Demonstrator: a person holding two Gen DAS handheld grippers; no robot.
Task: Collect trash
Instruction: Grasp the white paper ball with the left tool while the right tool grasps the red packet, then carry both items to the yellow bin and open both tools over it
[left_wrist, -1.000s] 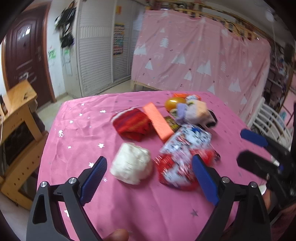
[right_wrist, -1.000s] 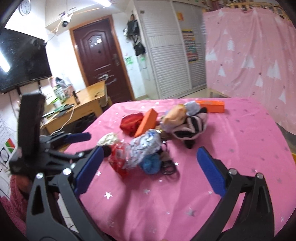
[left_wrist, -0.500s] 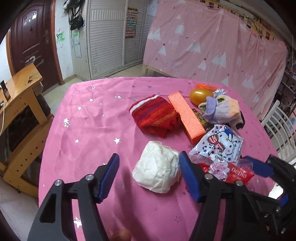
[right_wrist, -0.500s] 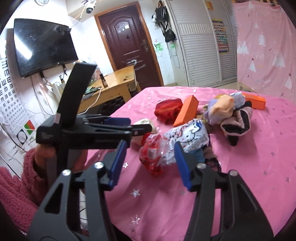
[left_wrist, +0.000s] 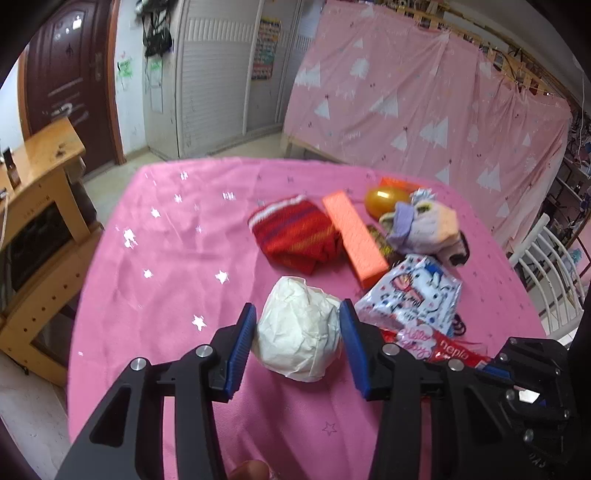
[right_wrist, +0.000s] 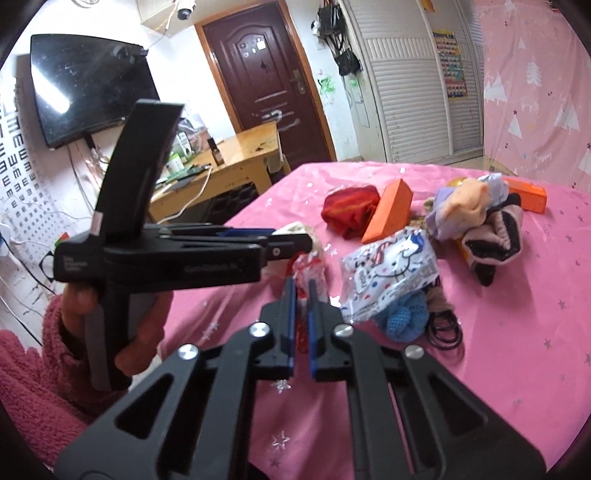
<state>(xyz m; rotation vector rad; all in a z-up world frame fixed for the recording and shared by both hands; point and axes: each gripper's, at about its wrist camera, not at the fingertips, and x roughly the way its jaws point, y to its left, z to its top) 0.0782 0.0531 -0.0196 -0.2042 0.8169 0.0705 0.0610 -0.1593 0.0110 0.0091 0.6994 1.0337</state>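
The left wrist camera sits just behind the left gripper (left_wrist: 297, 341), looking down its fingers across the pink table (left_wrist: 166, 258) toward the pink curtain (left_wrist: 406, 92), close over a white paper ball (left_wrist: 299, 334). The right wrist camera looks from the table's other side toward the door (right_wrist: 266, 74). Both views share the red wrapper (right_wrist: 310, 273), orange box (left_wrist: 352, 236) and patterned packet (right_wrist: 388, 273).

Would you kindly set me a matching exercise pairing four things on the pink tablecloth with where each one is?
Things:
1. white paper ball
2. red wrapper
3. orange box
4. black hair ties

Places:
A. beside the blue knitted piece
B. between the left gripper fingers
C. pinched in the right gripper
D. against the red knit cloth

Pairs: 1-B, 2-C, 3-D, 4-A
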